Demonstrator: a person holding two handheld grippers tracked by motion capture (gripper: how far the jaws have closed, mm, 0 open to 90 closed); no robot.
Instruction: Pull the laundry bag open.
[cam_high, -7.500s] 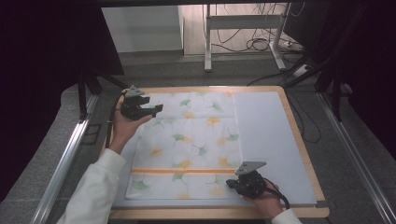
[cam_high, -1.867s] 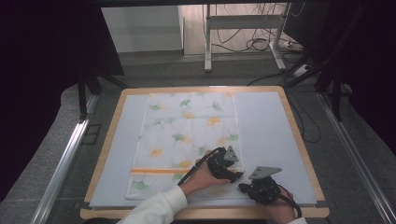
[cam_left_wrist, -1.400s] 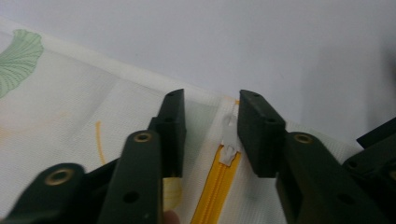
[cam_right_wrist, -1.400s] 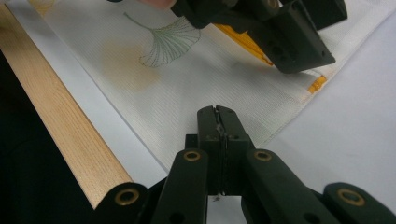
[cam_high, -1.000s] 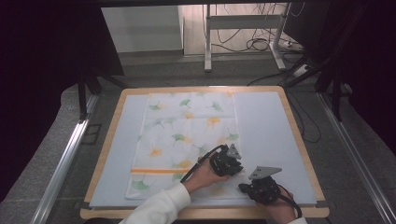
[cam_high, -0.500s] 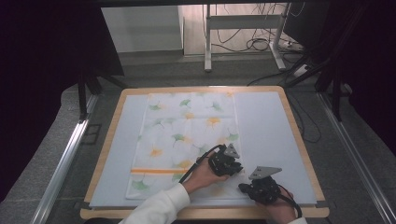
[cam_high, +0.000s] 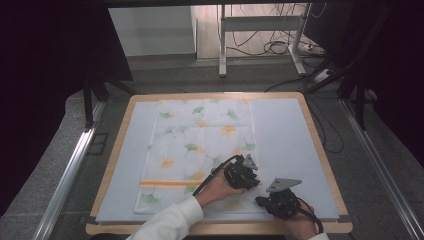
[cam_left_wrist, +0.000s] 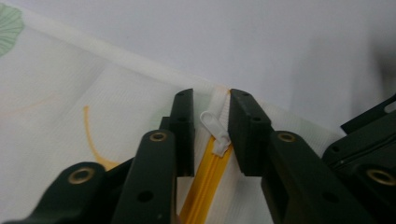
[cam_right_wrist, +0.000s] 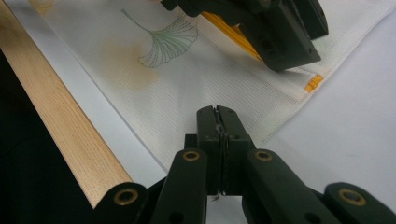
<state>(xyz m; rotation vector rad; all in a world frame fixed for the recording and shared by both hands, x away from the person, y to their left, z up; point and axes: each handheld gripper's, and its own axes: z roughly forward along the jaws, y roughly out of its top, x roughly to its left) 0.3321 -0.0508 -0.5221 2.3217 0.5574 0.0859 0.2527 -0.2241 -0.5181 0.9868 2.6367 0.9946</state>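
A white fabric cover (cam_high: 200, 135) printed with ginkgo leaves lies flat on the table, an orange zipper (cam_high: 165, 183) running across its near end. My left gripper (cam_high: 249, 183) is at the zipper's right end. In the left gripper view it (cam_left_wrist: 211, 100) is open, one jaw on each side of the white zipper pull (cam_left_wrist: 212, 133) and the orange zipper (cam_left_wrist: 205, 177). My right gripper (cam_high: 261, 201) sits by the cover's near right corner. In the right gripper view it (cam_right_wrist: 218, 114) is shut at the cover's (cam_right_wrist: 154, 88) near edge, pinching the cloth.
The cover rests on a pale blue-grey mat (cam_high: 285, 130) inside a wooden rim (cam_high: 320, 150). That rim (cam_right_wrist: 60, 126) runs close to the left of my right gripper. The left gripper's body (cam_right_wrist: 280, 42) lies just beyond it, near the orange zipper end tab (cam_right_wrist: 314, 83).
My left gripper came from the cover's far left corner to the zipper's right end. Over the last second it has barely shifted. The right gripper has stayed put.
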